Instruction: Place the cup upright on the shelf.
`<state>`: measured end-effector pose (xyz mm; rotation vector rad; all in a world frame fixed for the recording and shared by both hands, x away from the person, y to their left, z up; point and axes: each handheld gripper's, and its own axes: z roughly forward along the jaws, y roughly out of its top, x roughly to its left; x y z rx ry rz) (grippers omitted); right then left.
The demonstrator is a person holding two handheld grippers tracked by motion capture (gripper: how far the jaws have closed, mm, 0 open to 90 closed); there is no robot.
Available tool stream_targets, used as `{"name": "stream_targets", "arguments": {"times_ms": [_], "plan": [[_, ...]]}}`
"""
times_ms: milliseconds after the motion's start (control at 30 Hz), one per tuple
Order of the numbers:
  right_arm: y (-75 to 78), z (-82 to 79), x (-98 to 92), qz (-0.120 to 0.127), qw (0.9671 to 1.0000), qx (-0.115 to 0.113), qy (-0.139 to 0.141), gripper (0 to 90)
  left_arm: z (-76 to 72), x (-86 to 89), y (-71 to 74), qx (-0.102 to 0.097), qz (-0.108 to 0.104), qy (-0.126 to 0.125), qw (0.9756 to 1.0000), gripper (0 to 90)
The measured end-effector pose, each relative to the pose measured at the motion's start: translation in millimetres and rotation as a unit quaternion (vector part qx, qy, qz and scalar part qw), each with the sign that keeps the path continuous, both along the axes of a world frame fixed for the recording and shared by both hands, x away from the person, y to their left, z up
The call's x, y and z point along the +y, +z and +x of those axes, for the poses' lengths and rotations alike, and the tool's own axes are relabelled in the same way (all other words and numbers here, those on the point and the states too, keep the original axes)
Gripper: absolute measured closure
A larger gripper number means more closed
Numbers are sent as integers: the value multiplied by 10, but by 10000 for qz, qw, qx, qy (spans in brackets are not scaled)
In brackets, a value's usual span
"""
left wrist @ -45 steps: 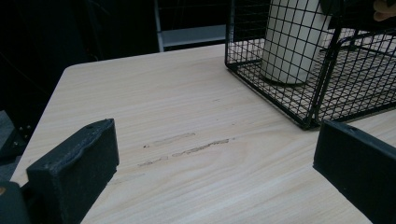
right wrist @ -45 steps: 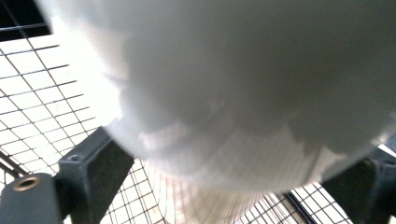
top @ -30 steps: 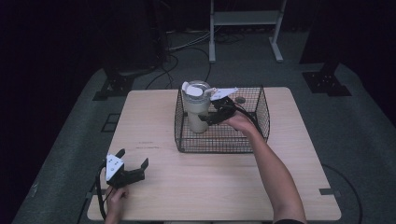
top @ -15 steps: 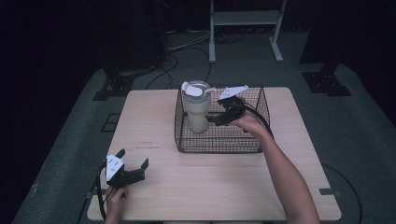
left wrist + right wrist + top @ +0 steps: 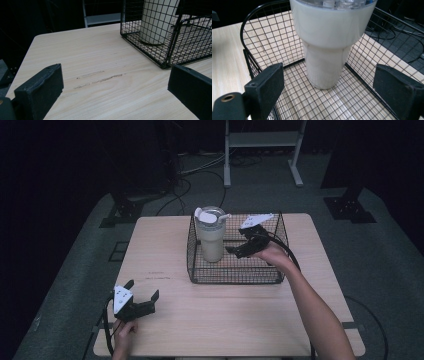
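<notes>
A cream tumbler (image 5: 211, 236) is standing upright in the left end of a black wire basket (image 5: 235, 274) on the table (image 5: 225, 320). The right gripper (image 5: 235, 251) is hovering inside the basket just beside the tumbler, jaws spread wide. The left gripper (image 5: 142, 296) is sitting open near the table's front-left corner. I can't make out any brand or writing on the tumbler.

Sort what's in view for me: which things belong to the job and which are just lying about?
In the job:
- tall cream tumbler with clear lid, upright in the basket
- black wire mesh basket
- right gripper, open, over the basket, facing the tumbler

Lying about:
- left gripper, open, low by the table's near edge
- light wooden table
- white metal stand on the floor behind
</notes>
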<state>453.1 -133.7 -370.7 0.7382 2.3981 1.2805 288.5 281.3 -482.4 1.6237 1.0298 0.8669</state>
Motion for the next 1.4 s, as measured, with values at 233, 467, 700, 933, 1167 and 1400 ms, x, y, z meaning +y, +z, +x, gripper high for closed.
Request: {"name": "stream_targets", "arguments": {"times_ms": [233,467,700,933,1167,1400], "plan": [[36,-103,-53,14,10000,14,-22,95,1,-1,-1,0,1,-2,10000,0],[59,-229,-139,56,10000,-1,-35,95,5,11,0,19,-22,29,10000,0],[93,-365,-261,177,9998,-15,-75,95,4,11,-1,22,-16,21,10000,0],[63,-503,-373,239,9997,-17,-107,95,4,9,-1,22,13,4,10000,0],[7,-628,-498,290,9995,-23,-120,95,3,2,-3,24,-5,6,10000,0],[-12,-751,-587,310,9995,-39,-94,95,4,-5,-4,20,5,-3,10000,0]]}}
